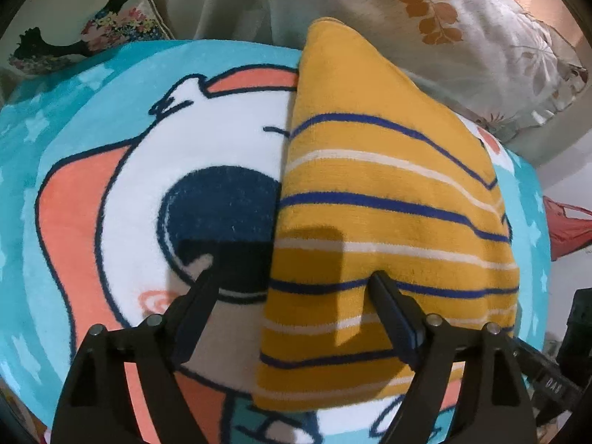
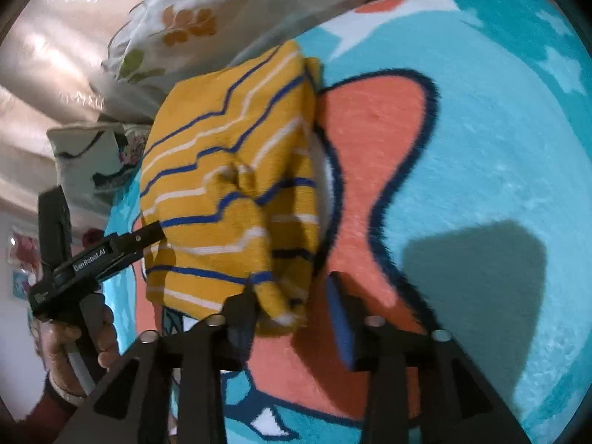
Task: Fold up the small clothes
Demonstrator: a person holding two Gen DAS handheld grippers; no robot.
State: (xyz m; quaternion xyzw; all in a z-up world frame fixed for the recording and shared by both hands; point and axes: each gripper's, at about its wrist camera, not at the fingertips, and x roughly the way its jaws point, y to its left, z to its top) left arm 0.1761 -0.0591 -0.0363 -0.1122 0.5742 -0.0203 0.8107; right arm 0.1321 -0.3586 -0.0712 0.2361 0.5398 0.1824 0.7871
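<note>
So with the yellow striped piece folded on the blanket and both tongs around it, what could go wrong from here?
1. The right tongs stand open around a loose corner of the yellow striped garment; closing and pulling could drag the fold open.
2. The left tongs straddle the garment's edge, one finger over the cartoon blanket, so closing might pinch blanket pile too.
3. A bunched wrinkle mid-garment may get pressed into the next fold.

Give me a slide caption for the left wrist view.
Open left gripper over folded yellow striped garment on cartoon blanket.
</note>
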